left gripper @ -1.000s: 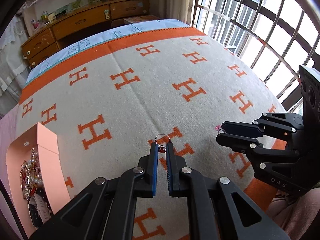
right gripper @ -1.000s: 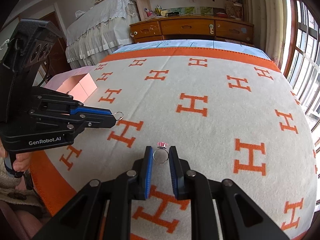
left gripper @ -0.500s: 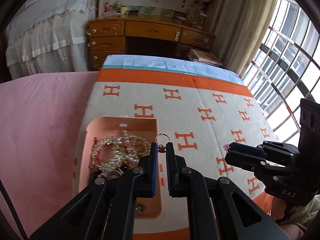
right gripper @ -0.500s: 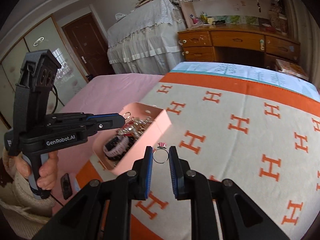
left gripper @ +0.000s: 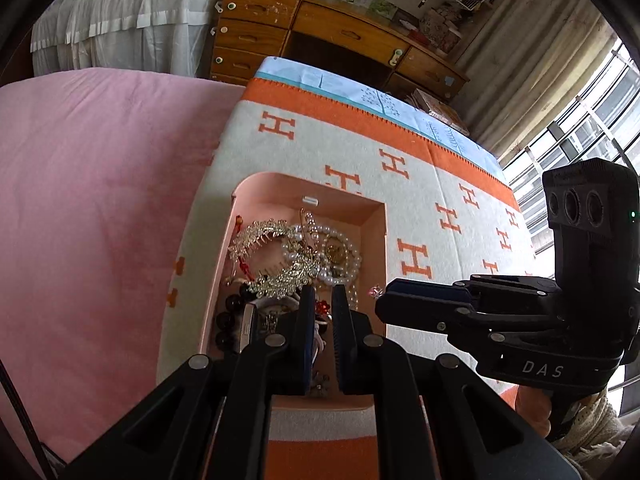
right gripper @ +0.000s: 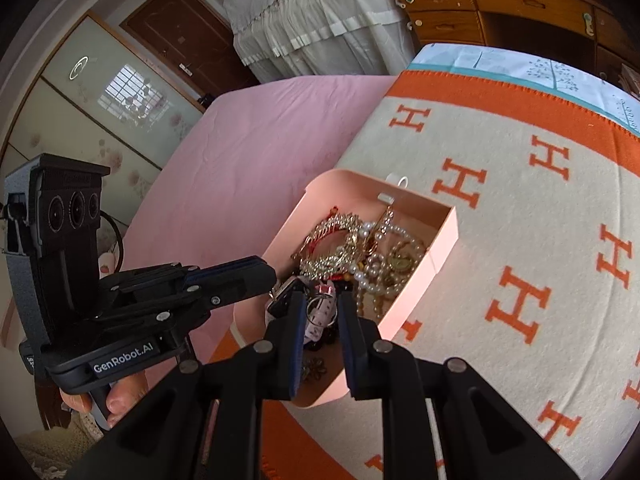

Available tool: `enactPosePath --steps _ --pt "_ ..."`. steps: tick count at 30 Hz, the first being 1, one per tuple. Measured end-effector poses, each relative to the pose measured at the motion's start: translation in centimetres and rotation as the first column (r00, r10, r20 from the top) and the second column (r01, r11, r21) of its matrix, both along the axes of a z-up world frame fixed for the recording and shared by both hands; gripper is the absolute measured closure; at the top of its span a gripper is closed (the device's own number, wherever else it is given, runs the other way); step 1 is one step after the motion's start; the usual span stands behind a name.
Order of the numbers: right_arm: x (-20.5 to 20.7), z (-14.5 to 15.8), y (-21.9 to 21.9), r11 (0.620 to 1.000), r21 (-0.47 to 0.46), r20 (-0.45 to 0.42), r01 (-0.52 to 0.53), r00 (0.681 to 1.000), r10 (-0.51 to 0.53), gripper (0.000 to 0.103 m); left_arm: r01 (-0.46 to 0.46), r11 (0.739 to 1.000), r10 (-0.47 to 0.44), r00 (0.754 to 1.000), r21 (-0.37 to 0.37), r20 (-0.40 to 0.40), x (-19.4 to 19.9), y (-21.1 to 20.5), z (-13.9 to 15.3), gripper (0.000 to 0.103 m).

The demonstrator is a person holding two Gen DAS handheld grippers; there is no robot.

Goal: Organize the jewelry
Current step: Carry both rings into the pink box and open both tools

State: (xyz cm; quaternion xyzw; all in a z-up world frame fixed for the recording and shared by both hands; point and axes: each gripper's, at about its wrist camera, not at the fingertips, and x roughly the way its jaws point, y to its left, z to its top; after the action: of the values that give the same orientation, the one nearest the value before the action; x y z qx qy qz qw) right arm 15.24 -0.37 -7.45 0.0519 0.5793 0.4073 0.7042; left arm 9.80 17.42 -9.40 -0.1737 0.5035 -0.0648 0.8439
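A pink open box [left gripper: 376, 220] [right gripper: 440, 240] lies on the orange-and-cream H-patterned blanket [left gripper: 420, 184], holding pearls, a gold comb [left gripper: 276, 256] and other jewelry. My left gripper [left gripper: 320, 300] is over the box, shut on a ring with a red stone [left gripper: 321, 307]. My right gripper [right gripper: 320, 304] is over the box's near end, shut on a silver ring [right gripper: 318, 305]; its pink stone [left gripper: 376, 290] shows at the fingertips in the left wrist view. The two grippers are side by side, close together.
A pink bedsheet [left gripper: 100, 200] lies left of the blanket. A wooden dresser [left gripper: 320, 28] stands beyond the bed. Barred windows [left gripper: 592, 120] are at the right. A door and wardrobe [right gripper: 120, 92] stand at the far left.
Both grippers have swung left from the blanket's middle to above the pink box, each still holding its ring. They have dropped closer to the jewelry.
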Motion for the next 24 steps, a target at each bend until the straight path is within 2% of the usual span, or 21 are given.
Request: enactPosePath --steps 5,8,10,14,19,21,24 --pt "-0.6 -0.6 0.6 0.999 -0.04 -0.005 -0.011 1.0 0.01 0.083 0.031 0.999 -0.032 0.999 -0.028 -0.014 -0.6 -0.4 -0.6 0.093" --pt "-0.7 -0.6 0.1 1.0 -0.029 -0.011 0.013 1.0 -0.013 0.082 0.021 1.0 -0.021 1.0 -0.019 0.001 -1.0 -0.4 -0.4 0.079" --pt "-0.7 -0.5 -0.4 0.999 -0.021 -0.008 0.026 1.0 -0.026 0.082 0.004 1.0 -0.004 1.0 0.011 0.011 -1.2 -0.5 -0.1 0.075" --pt "-1.5 0.0 -1.5 0.998 -0.03 0.026 0.048 0.999 -0.048 0.082 -0.007 0.999 0.005 0.999 0.039 0.043 -1.5 -1.1 0.5 0.05" --pt "-2.7 0.2 -2.8 0.997 -0.05 0.054 0.064 0.997 -0.062 0.082 0.013 0.997 -0.019 0.997 0.079 0.079 -1.9 -2.7 1.3 0.043" --pt "-3.2 0.3 -3.4 0.996 -0.051 0.06 0.073 0.996 -0.07 0.082 0.02 0.996 -0.028 0.996 0.092 0.089 -2.2 -3.4 1.6 0.035" --pt "-3.9 0.4 -4.1 0.994 -0.063 0.079 0.087 0.993 -0.082 0.082 0.022 0.995 -0.033 0.994 0.101 0.109 -2.9 -4.2 2.0 0.03"
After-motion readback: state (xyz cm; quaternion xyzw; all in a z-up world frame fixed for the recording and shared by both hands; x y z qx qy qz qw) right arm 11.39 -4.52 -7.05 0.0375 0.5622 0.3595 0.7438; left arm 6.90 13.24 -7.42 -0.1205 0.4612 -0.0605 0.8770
